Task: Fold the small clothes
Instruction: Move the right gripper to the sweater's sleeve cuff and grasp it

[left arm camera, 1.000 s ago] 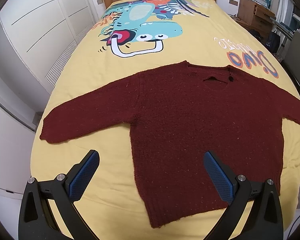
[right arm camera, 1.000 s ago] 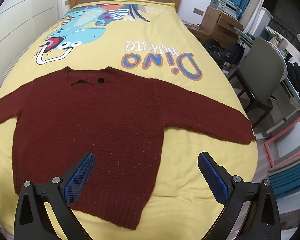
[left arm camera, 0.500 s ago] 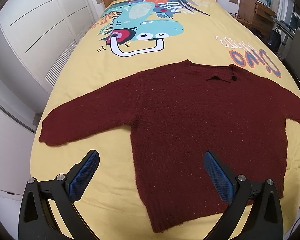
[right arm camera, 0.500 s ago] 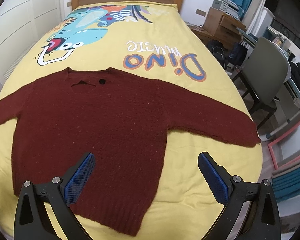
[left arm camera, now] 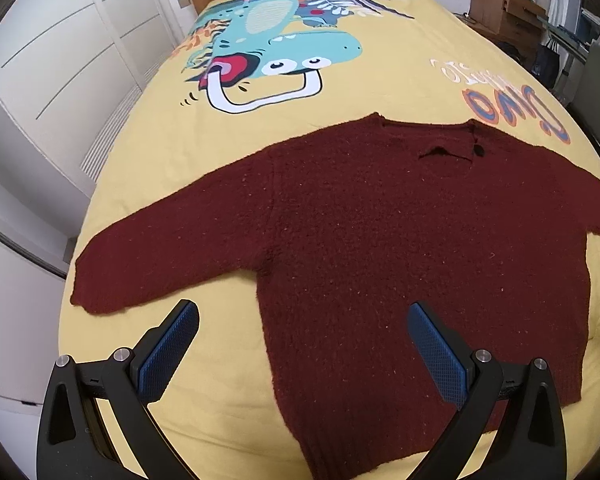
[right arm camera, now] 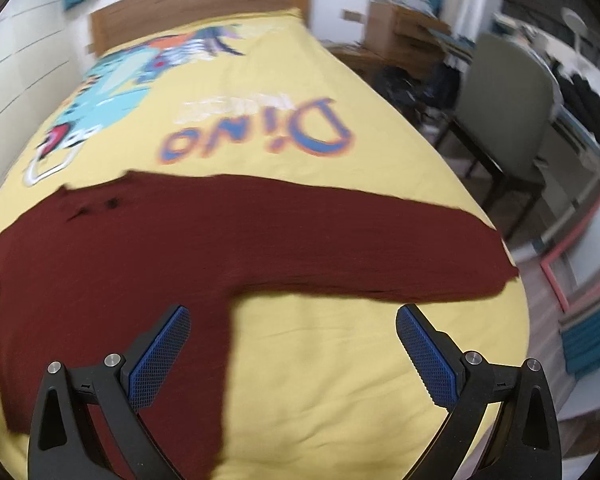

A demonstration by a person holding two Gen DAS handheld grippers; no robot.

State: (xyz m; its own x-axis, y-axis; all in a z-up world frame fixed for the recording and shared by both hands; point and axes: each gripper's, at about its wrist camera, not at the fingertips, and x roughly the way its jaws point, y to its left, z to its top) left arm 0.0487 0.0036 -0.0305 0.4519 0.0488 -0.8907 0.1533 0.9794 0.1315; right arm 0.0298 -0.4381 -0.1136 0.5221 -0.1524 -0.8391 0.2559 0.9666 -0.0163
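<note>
Sweater (left arm camera: 380,248), dark red, spread flat and face up on bed (left arm camera: 340,92) with yellow dinosaur cover, both sleeves stretched out sideways. Left wrist view: left claw (left arm camera: 300,344) spread wide, holding nothing, hovering above lower part of sweater; one blue pad over bare yellow cover below left sleeve, other pad over sweater body near hem. Small dark button (left arm camera: 479,149) beside neck opening.

Right wrist view, blurred: right claw (right arm camera: 292,352) spread wide and empty, above yellow cover just under right sleeve (right arm camera: 380,248); one pad over sweater's side edge, other below cuff end. Chair (right arm camera: 508,112) beside bed.
</note>
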